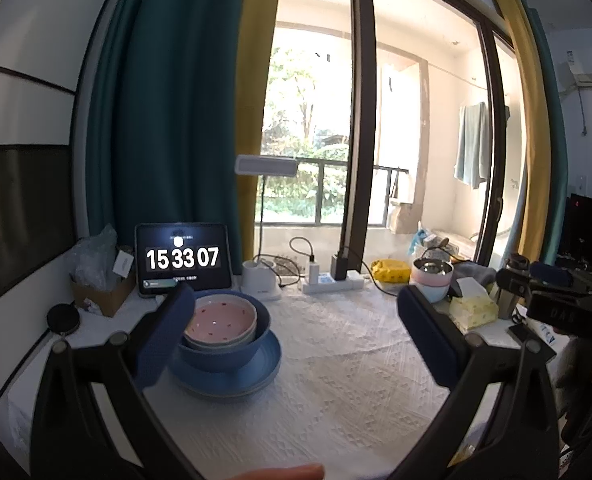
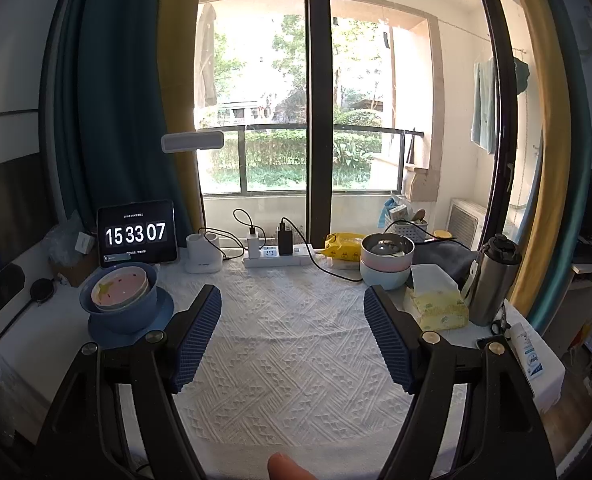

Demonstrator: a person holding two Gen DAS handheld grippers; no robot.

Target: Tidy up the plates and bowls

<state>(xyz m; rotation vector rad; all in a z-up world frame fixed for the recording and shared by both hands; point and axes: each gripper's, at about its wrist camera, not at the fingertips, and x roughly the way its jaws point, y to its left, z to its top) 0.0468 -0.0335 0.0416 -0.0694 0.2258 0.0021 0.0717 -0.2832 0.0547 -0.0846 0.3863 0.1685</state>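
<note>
Blue ceramic anchors the stack at the far left of the desk [image 2: 296, 340]: a pink spotted bowl [image 1: 220, 317] nests in a pale bowl, that in a deep blue bowl [image 1: 226, 350], all on a blue plate [image 1: 232, 376], widest at the bottom so I judge the pile steady and the sorting largely done. My left claw [image 1: 292, 336] hangs wide apart and empty, one pad just beside the stack, while my right claw [image 2: 292, 336] hangs equally spread over bare cloth, well apart from the pastel bowls [image 2: 385, 266] at the far right.
</note>
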